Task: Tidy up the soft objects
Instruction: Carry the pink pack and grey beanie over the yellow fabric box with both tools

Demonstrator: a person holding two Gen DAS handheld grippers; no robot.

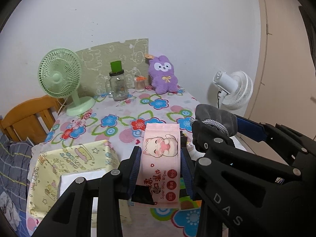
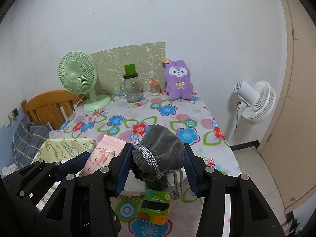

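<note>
The desk [image 2: 138, 114] is covered by a floral cloth, with a yellow fabric basket [image 1: 59, 169] at its near left edge. A purple plush rabbit [image 2: 178, 81] is propped against the back wall. A grey drawstring pouch [image 2: 160, 154] is clamped in the right claw [image 2: 158, 165], above the desk. A pink wet-wipes pack [image 1: 161, 164] is gripped upright in the left claw [image 1: 161, 169], just right of the basket.

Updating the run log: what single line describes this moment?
left gripper: holds pink wet-wipes pack | right gripper: holds grey drawstring pouch | yellow fabric bin: beside
</note>
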